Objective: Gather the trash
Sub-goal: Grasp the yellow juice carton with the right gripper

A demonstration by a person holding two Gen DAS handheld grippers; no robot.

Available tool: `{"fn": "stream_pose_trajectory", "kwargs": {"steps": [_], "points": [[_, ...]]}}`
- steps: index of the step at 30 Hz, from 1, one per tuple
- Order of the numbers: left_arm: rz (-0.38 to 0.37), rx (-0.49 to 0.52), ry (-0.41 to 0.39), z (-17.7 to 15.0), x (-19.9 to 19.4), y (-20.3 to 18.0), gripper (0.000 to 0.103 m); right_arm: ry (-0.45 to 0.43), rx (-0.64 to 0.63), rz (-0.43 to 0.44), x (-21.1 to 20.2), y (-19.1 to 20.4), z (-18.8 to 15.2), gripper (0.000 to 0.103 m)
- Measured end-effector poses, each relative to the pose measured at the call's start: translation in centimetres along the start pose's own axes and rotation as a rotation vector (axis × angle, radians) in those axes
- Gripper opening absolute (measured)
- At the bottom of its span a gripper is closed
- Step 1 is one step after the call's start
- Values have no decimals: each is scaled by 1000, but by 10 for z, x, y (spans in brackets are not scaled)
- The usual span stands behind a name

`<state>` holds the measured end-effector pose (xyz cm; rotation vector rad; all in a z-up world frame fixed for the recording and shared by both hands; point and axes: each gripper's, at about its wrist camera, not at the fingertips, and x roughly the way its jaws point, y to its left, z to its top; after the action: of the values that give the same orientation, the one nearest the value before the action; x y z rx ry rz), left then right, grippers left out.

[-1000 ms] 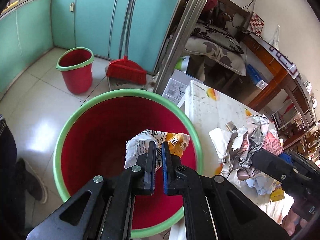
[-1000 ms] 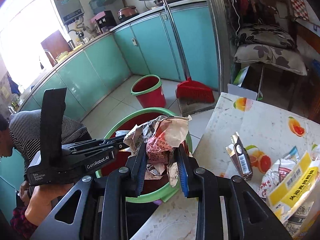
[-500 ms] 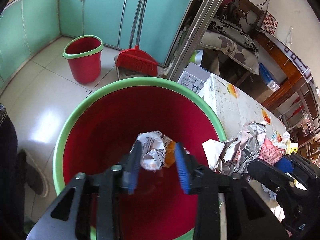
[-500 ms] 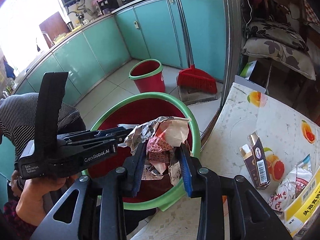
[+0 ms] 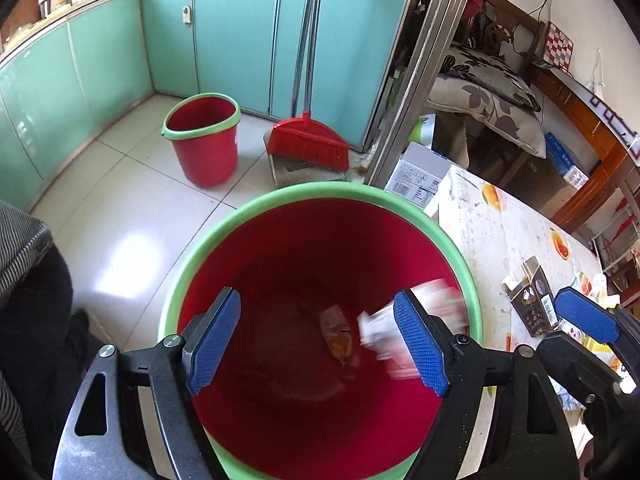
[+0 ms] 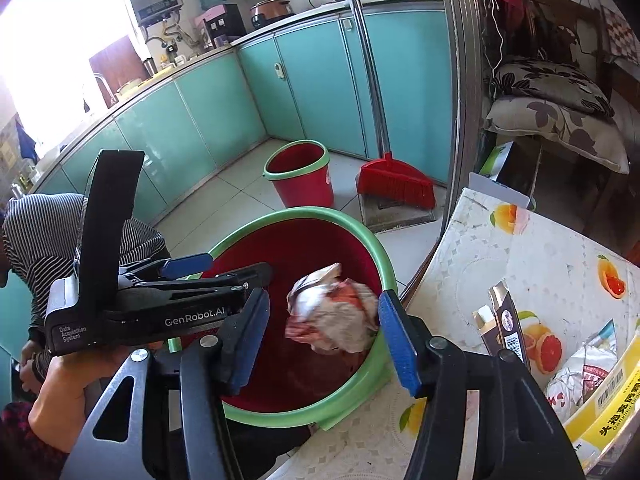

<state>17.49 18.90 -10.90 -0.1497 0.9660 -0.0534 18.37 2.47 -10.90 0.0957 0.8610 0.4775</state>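
Observation:
A large red bucket with a green rim (image 5: 304,192) stands beside the table, right under both grippers. My left gripper (image 5: 318,340) hangs over its mouth, jaws opening wide, nothing between them. A small wrapper (image 5: 338,336) lies on the bucket's bottom. A blurred paper wad (image 5: 436,300) drops past my right-hand finger. In the right wrist view my right gripper (image 6: 322,344) is opening; the crumpled wad (image 6: 332,312) falls loose between its pads above the bucket (image 6: 360,232). The left gripper (image 6: 224,270) shows there at the left, the right gripper (image 5: 560,324) at the other view's right edge.
On the fruit-print table (image 6: 540,248) lie a dark cigarette box (image 6: 502,320), a snack bag (image 6: 588,364) and a yellow package (image 6: 600,412). A small red bucket (image 5: 204,140) and a red broom (image 5: 308,144) stand by the teal cabinets. A person in a striped top (image 6: 44,232) is at the left.
The left gripper opened and its wrapper fell to the bucket's bottom. The right gripper's jaws spread and the crumpled wad came free, dropping toward the bucket.

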Motion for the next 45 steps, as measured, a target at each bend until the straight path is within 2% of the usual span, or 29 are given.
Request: {"fn": "stream_pose_trajectory", "kwargs": {"steps": [4,7,12,18,24,28,32,36,39,43,45], "points": [[5,-4,-18,2,-7,-3,79,-10,-1,-6,-21,-2,0,56],[-20,50,-35,-2,-17,-21,79,-34,-3,-46,-56,-10,-6,56],[-143,137,-45,-21,-40,-71,79,-50,34,-153,-131,-45,-38,56],[-309,248,-12,-45,-55,-140,79,-7,146,-324,-208,-109,-91,56],[-361,409,30,-82,-65,-200,79,20,290,-426,-253,-169,-141,56],[-411,474,50,-110,-75,-222,79,14,450,-493,-267,-206,-172,56],[-484,529,72,-134,-82,-237,79,23,607,-484,-266,-235,-192,56],[-502,646,79,-151,-87,-249,79,46,692,-497,-252,-255,-197,56],[-543,701,98,-159,-89,-249,79,65,751,-477,-239,-265,-198,56],[-594,787,132,-170,-89,-247,79,116,763,-455,-218,-272,-200,56],[-609,854,153,-178,-89,-248,79,98,771,-413,-214,-273,-204,56]]}}
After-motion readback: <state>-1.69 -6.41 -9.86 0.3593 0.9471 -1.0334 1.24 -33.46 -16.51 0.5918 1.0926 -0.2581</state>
